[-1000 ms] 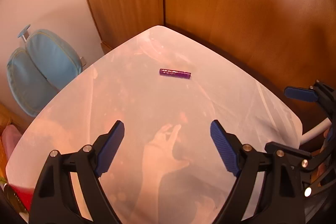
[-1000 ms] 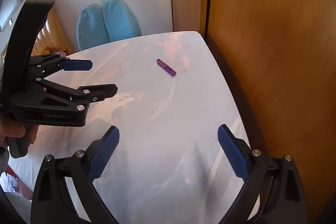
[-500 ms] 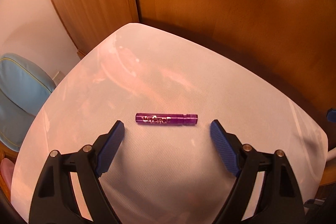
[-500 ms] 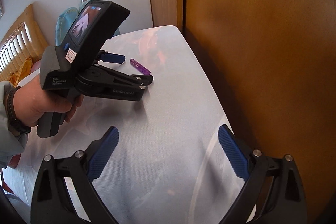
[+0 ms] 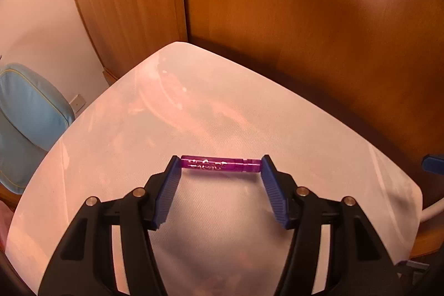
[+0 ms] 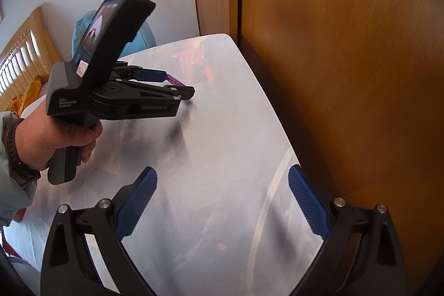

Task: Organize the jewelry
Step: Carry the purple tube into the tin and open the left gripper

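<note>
A purple tube (image 5: 220,164) with silver lettering lies crosswise on the glossy white table (image 5: 305,135). My left gripper (image 5: 219,167) is shut on the purple tube, one blue pad on each end, at table level. In the right wrist view the left gripper (image 6: 177,85) shows from the side, held by a hand, with a bit of the purple tube (image 6: 174,80) between its fingers. My right gripper (image 6: 222,193) is open and empty above the near part of the table (image 6: 236,129).
A wooden wardrobe (image 5: 277,4) stands right behind and beside the table. A blue padded chair (image 5: 25,113) is off the table's left edge. A wooden headboard (image 6: 19,63) is at the far left.
My left gripper moved forward to the purple tube and closed its jaws on the tube's two ends. The right gripper has stayed open and nearly still.
</note>
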The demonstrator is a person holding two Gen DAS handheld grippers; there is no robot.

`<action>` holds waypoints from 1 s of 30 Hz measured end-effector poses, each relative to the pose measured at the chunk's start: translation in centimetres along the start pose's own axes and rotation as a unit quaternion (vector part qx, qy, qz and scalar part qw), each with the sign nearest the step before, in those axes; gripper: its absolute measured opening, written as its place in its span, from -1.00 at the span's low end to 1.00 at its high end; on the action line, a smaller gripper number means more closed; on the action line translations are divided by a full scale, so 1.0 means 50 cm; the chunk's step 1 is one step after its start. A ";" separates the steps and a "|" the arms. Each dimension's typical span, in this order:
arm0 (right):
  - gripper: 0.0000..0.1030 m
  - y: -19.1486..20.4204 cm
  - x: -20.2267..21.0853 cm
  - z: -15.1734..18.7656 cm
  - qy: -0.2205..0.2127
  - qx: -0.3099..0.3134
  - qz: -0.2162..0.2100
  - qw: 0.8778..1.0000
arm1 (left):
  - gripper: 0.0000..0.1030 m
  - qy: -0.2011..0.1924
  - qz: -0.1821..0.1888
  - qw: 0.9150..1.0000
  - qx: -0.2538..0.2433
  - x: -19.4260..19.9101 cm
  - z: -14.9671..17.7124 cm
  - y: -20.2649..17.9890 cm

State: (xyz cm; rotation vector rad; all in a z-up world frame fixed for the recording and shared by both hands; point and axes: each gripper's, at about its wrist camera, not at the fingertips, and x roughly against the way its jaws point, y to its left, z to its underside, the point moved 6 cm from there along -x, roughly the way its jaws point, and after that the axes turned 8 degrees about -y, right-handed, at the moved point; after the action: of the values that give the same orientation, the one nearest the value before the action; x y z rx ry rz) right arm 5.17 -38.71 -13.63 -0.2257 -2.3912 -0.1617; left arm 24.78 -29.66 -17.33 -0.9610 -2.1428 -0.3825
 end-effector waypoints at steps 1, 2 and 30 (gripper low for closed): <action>0.87 0.003 0.005 -0.004 -0.003 0.001 -0.003 1.000 | 0.14 -0.005 -0.003 1.000 0.005 0.020 0.000 0.002; 0.87 0.007 0.009 -0.008 -0.007 0.003 -0.007 1.000 | 0.14 -0.009 -0.007 1.000 0.009 0.040 0.002 0.003; 0.87 0.818 0.175 0.032 -0.044 0.282 -0.300 0.910 | 0.17 -0.018 -0.233 0.949 0.211 0.754 0.574 0.354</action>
State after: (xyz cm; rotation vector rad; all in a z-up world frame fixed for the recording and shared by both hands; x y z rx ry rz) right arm 6.23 2.57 -6.72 0.7913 -2.4085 0.2670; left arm 6.53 16.91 -9.68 -0.2174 -2.3445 -0.1151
